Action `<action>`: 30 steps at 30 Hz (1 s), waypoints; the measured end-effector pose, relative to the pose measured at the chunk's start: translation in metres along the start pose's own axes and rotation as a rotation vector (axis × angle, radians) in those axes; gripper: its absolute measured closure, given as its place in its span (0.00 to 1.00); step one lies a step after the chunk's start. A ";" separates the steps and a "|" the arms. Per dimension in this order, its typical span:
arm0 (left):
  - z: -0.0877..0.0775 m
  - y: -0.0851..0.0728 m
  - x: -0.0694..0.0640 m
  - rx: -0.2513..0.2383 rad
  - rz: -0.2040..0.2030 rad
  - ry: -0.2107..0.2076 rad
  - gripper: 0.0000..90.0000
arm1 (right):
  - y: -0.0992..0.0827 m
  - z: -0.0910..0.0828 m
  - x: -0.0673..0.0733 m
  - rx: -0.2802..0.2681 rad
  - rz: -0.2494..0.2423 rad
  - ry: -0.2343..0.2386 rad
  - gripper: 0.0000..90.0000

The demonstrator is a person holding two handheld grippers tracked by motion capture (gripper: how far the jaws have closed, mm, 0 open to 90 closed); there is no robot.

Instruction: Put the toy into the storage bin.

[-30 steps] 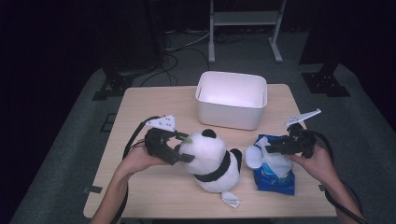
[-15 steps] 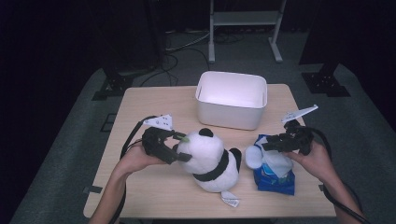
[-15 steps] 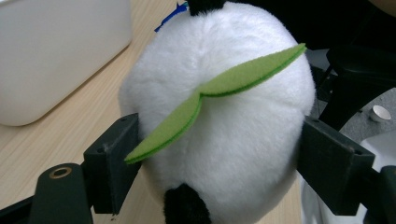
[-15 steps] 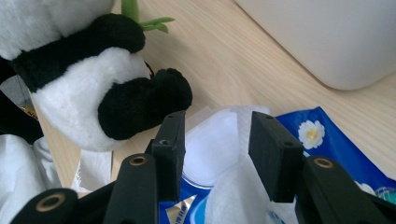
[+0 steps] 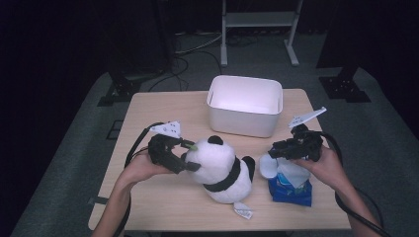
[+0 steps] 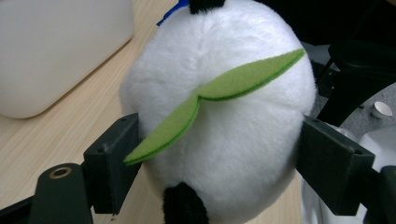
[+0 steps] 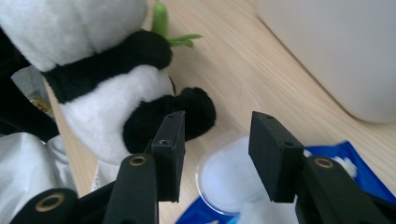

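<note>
A black-and-white plush panda (image 5: 225,173) sits on the wooden table (image 5: 148,197). My left gripper (image 5: 189,157) is shut on its white head (image 6: 224,140), one jaw pressing on each side. A green felt leaf (image 6: 219,98) lies across the head. To the right, a blue packet (image 5: 291,190) with a white, rounded top part (image 7: 224,182) lies flat. My right gripper (image 5: 275,149) hovers just above that white part. Its jaws (image 7: 215,135) stand open with nothing between them. The panda's black paw (image 7: 196,112) is close by, to the left in the right gripper view.
A white plastic bin (image 5: 244,106) stands at the back middle of the table, close behind the panda and the packet. The panda's fabric tag (image 5: 243,211) lies near the front edge. Metal stands and cables are on the dark floor beyond the table.
My right gripper has risen a little and shifted left over the blue packet. The left gripper and the panda have stayed where they were.
</note>
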State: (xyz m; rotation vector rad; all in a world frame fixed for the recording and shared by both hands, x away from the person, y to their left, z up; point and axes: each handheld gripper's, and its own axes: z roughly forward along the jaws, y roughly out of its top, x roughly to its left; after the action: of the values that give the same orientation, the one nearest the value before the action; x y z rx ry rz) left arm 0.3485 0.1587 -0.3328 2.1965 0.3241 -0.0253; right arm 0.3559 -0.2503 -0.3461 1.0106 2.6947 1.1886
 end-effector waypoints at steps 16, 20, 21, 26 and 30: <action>-0.009 -0.013 0.002 0.030 -0.012 0.023 0.22 | 0.019 0.040 0.031 0.028 -0.092 0.132 0.61; -0.011 -0.018 0.003 0.036 -0.019 0.027 0.22 | 0.025 0.051 0.040 0.041 -0.114 0.169 0.60; -0.011 -0.020 0.003 0.038 -0.024 0.026 0.22 | 0.027 0.053 0.042 0.042 -0.119 0.172 0.60; -0.011 -0.028 0.005 0.046 -0.034 0.032 0.22 | 0.033 0.062 0.048 0.064 -0.140 0.186 0.60; -0.008 -0.034 0.006 0.059 -0.037 0.031 0.22 | 0.038 0.067 0.050 0.076 -0.150 0.192 0.60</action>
State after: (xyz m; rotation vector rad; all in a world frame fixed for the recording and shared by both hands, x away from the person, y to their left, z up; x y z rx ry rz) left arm 0.3458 0.1858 -0.3552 2.2510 0.3856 -0.0218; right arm 0.3551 -0.1593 -0.3567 0.7183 2.9213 1.2222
